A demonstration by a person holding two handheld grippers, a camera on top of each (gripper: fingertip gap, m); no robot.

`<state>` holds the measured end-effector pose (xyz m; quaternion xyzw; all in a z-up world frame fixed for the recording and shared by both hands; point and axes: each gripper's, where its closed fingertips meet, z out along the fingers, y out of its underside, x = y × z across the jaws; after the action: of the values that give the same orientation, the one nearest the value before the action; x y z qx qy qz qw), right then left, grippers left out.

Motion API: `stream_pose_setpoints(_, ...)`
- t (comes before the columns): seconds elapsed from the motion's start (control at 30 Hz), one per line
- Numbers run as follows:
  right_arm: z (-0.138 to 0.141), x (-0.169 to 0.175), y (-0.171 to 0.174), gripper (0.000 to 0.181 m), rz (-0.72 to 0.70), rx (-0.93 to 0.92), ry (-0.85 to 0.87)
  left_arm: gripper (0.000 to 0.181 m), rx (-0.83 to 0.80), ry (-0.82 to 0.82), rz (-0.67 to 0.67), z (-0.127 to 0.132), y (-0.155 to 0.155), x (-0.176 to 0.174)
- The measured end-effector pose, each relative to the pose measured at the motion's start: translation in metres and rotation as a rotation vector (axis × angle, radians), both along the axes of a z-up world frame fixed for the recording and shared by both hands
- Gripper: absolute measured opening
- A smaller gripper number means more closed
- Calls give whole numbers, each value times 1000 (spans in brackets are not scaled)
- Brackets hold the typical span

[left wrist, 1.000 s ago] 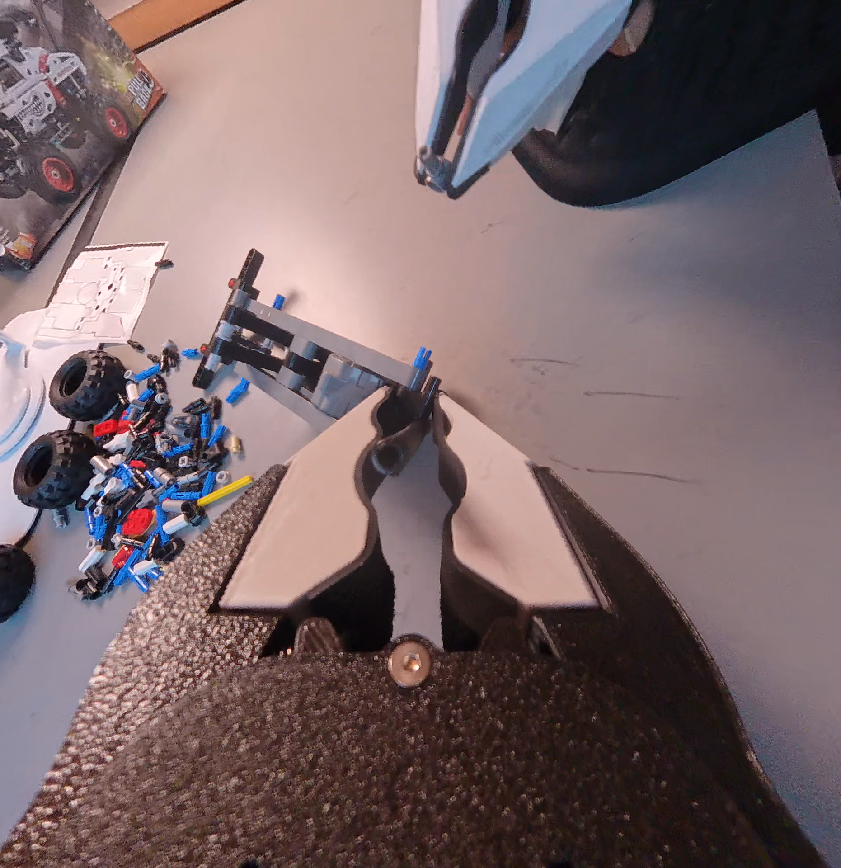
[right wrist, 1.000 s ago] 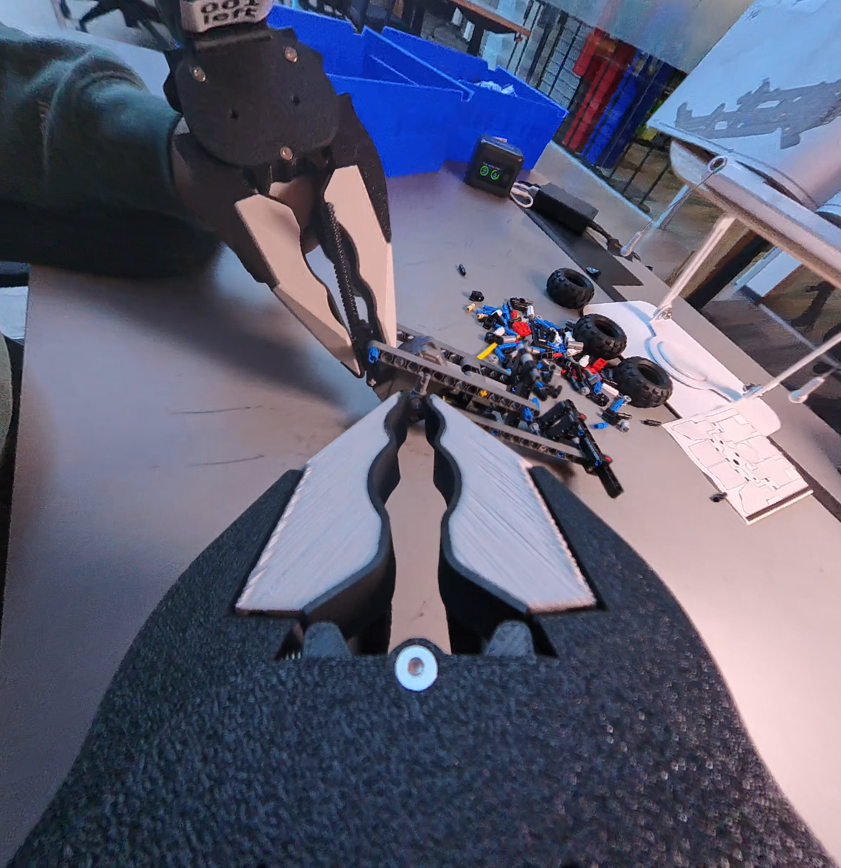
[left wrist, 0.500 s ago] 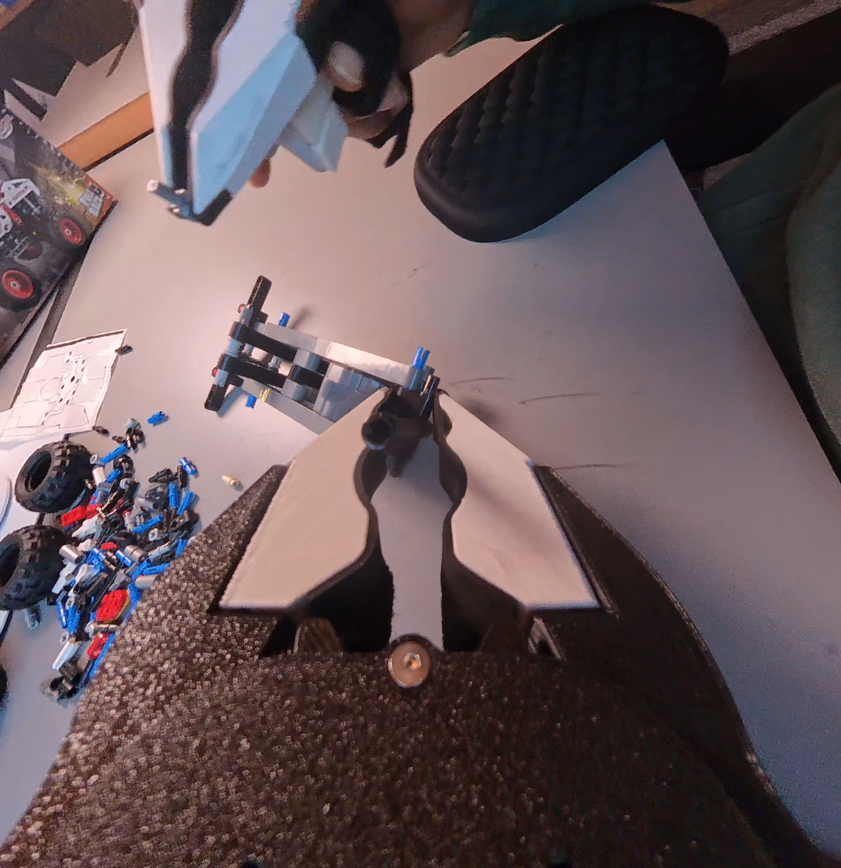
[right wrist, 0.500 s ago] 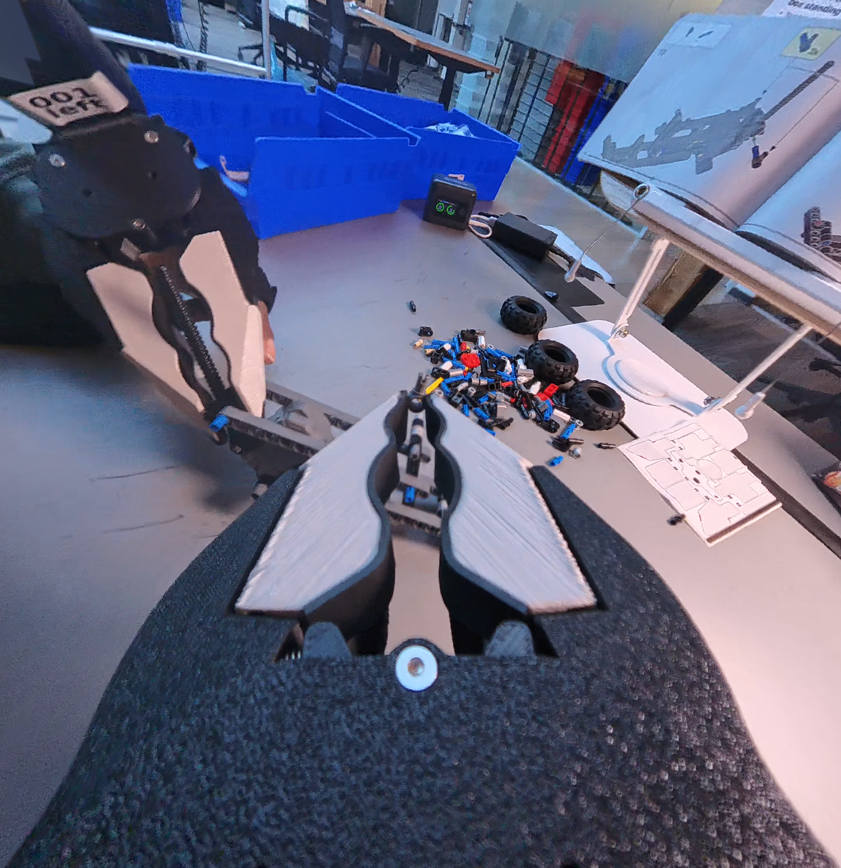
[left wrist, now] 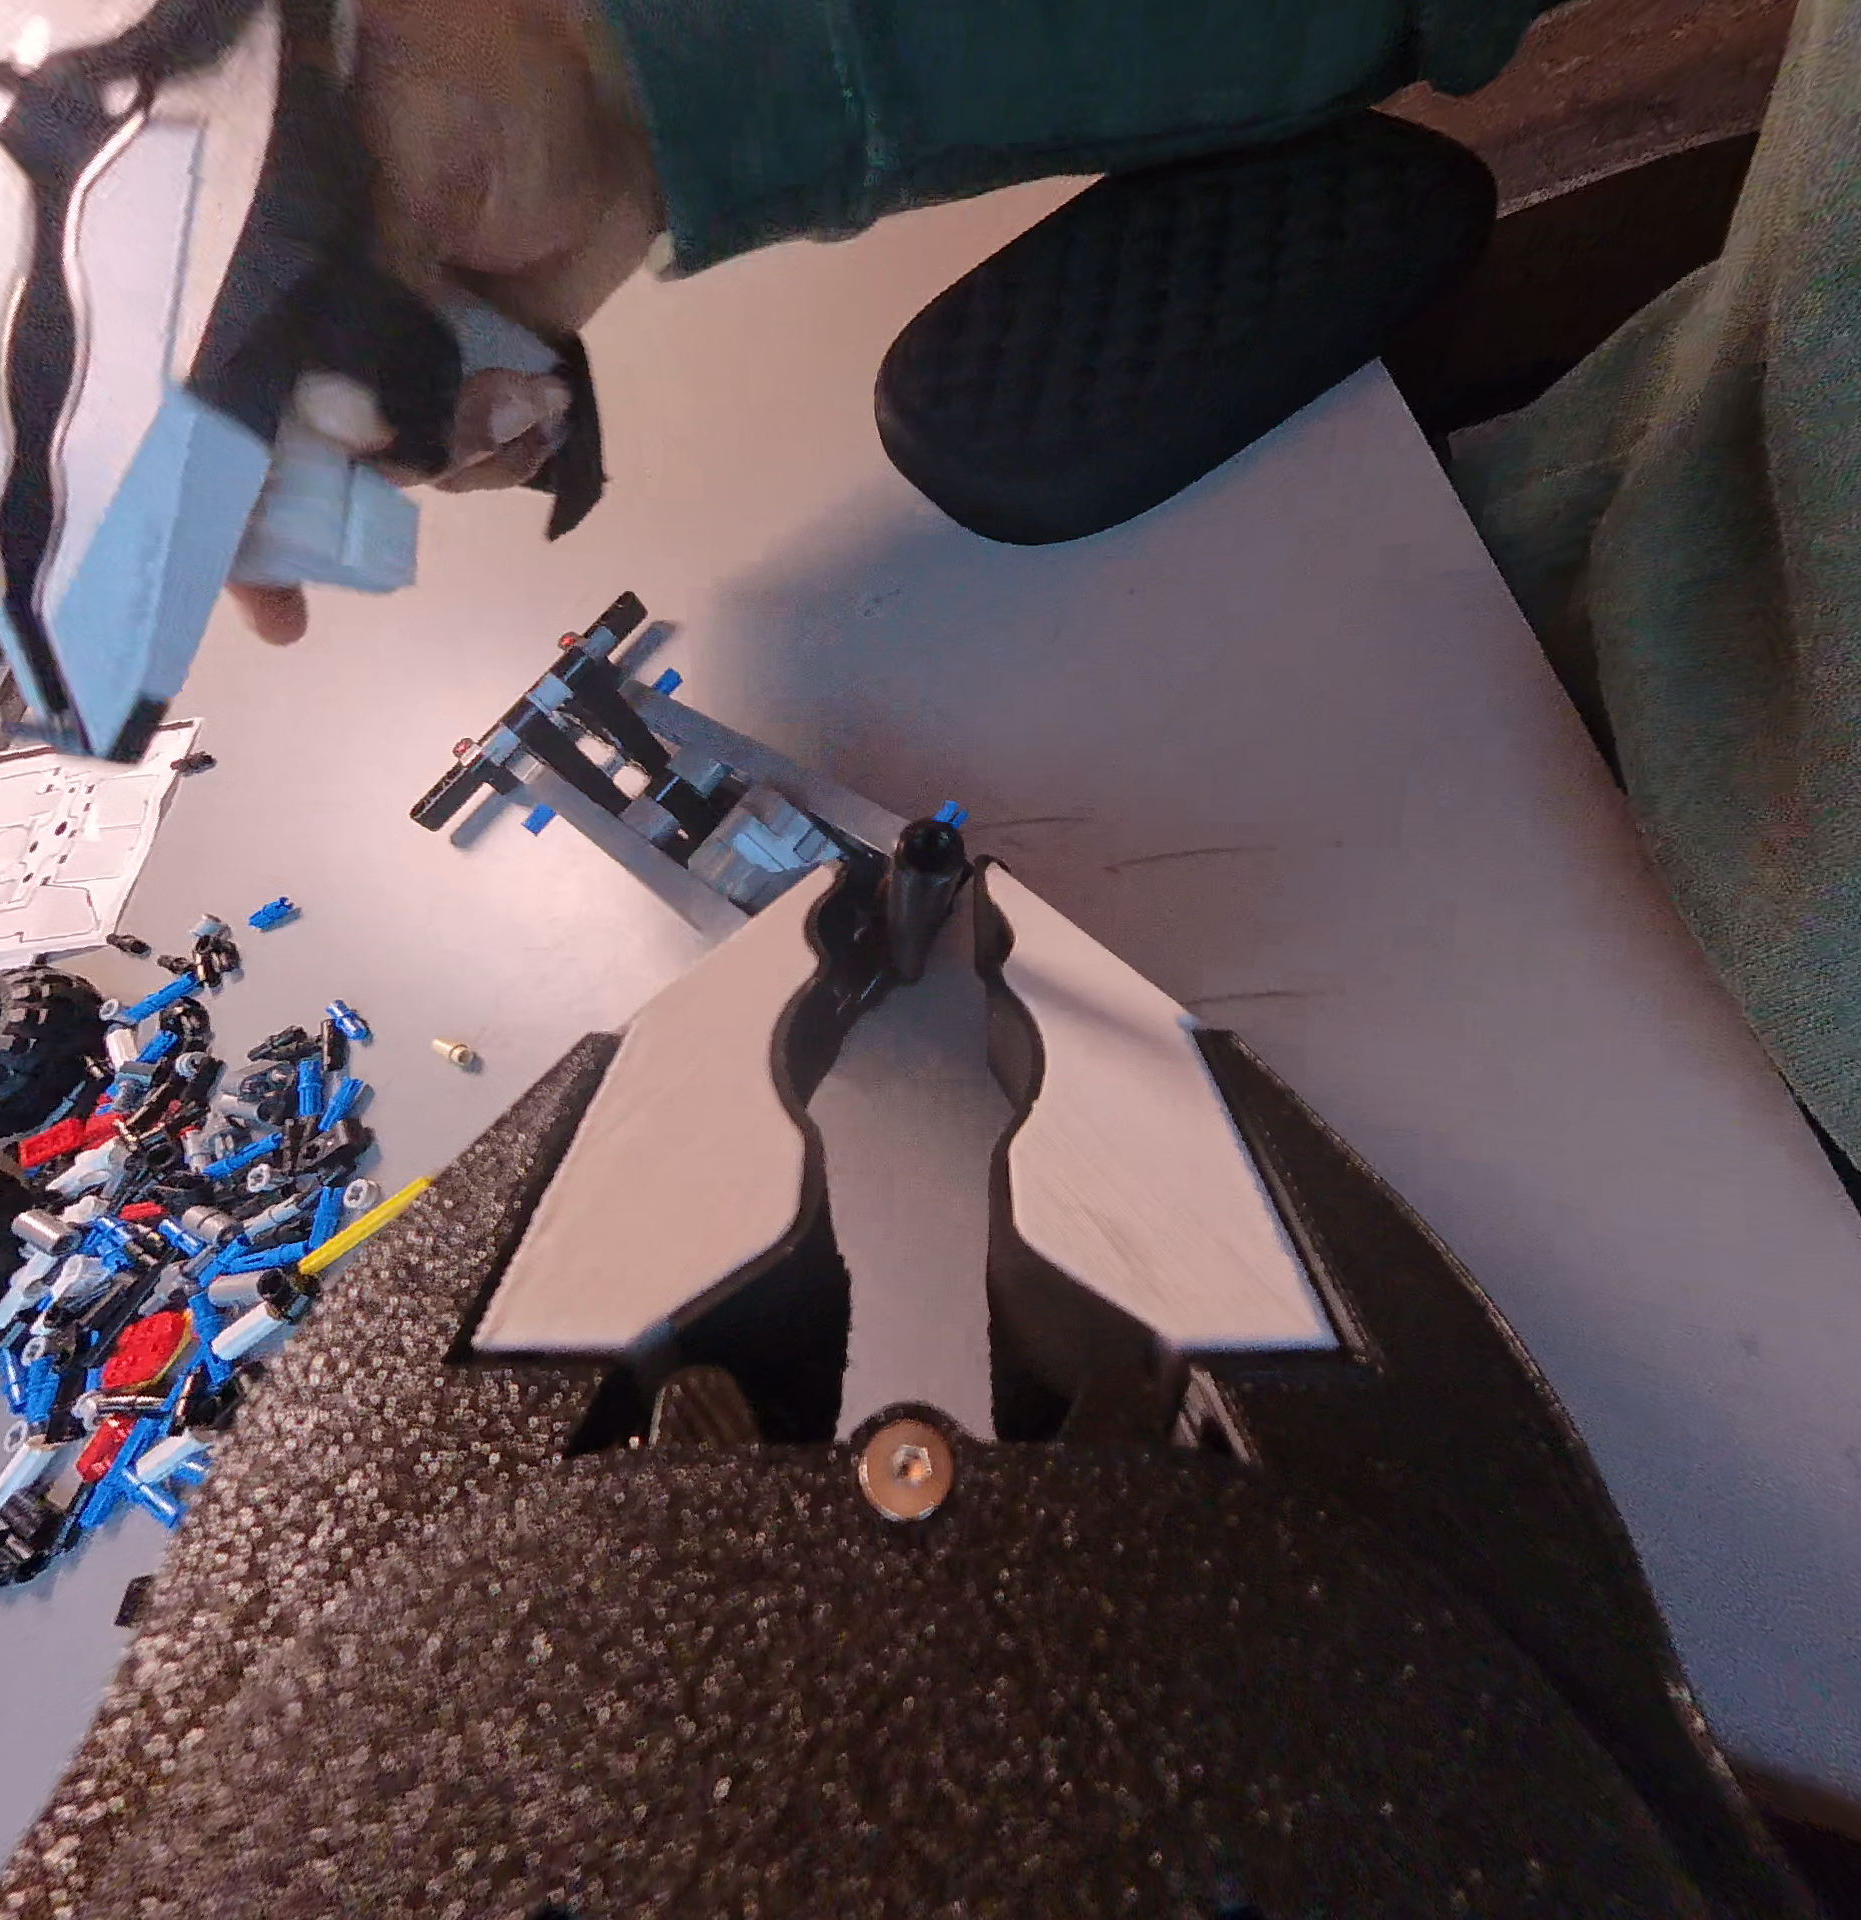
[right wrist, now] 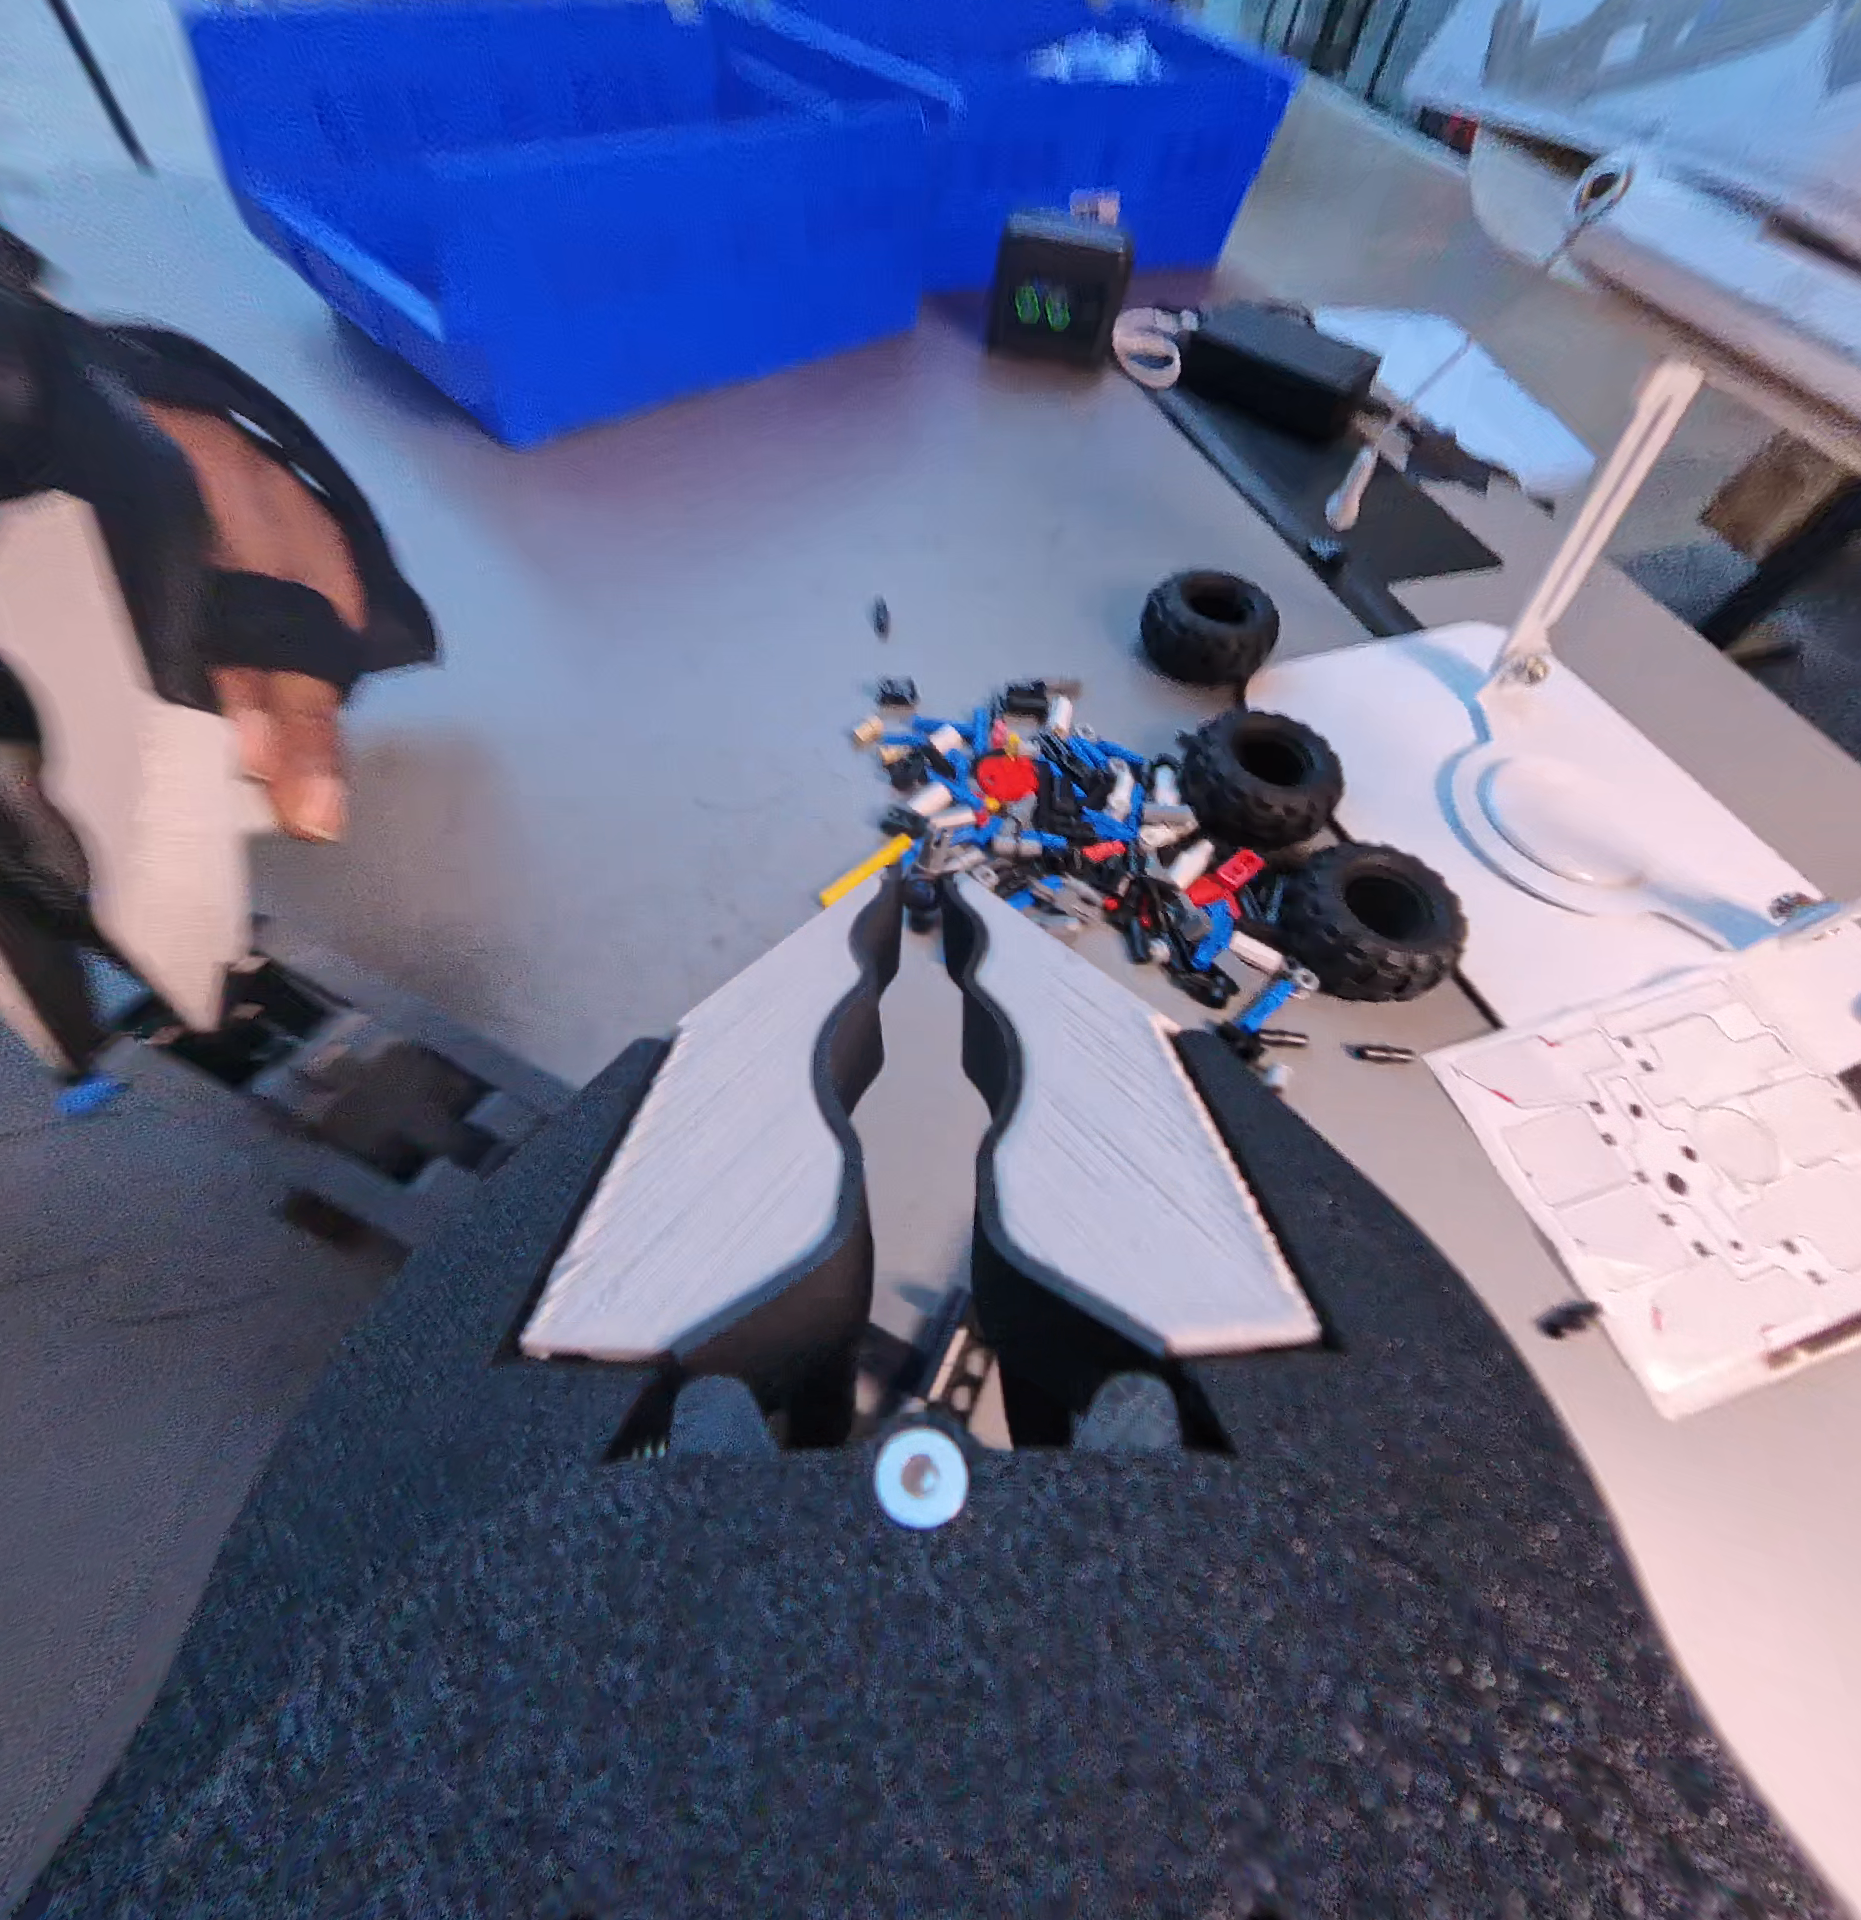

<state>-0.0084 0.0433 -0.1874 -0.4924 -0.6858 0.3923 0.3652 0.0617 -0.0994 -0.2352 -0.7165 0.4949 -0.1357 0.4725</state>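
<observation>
My left hand-held gripper (left wrist: 910, 883) clenched on a black pin (left wrist: 921, 899) of the grey frame (left wrist: 677, 790) lying mid-surface (left wrist: 1321, 831), my right hand-held gripper (right wrist: 921, 899) nearly closed, contents unclear, over the loose parts pile (right wrist: 1051, 821), 3 tyres (right wrist: 1258, 779) beside it.

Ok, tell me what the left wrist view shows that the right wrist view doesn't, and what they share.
Only the left wrist view: the left claw shut on a black pin, a black chair armrest, a green sleeve.
Only the right wrist view: blue bins, a black device with green lights, a white stand base.
Both: the parts pile, black tires, the sticker sheet, the grey-and-black frame.
</observation>
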Motion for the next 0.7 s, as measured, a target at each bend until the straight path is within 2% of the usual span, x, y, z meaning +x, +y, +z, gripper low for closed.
stream_pose_setpoints(0.13,-53,-46,37,6,-55,223,-245,20,-8,-16,7,0,0,0)
stream_pose_setpoints(0.23,-75,-63,48,11,-73,295,-294,20,-25,-21,20,0,0,0)
stream_pose_setpoints(0.3,-66,-64,44,22,-78,271,-243,20,-34,-27,30,0,0,0)
stream_pose_setpoints(0.4,-25,-49,31,34,-92,178,-111,20,-57,-66,44,2,2,1)
stream_pose_setpoints(0.5,27,-14,-6,29,-22,93,56,20,-97,-133,72,6,5,2)
stream_pose_setpoints(0.57,48,20,-45,21,83,67,138,19,-128,-185,92,9,7,2)
stream_pose_setpoints(0.63,46,51,-84,18,173,83,157,19,-153,-230,109,12,9,2)
stream_pose_setpoints(0.7,28,72,-112,17,216,160,126,19,-179,-269,121,14,11,3)
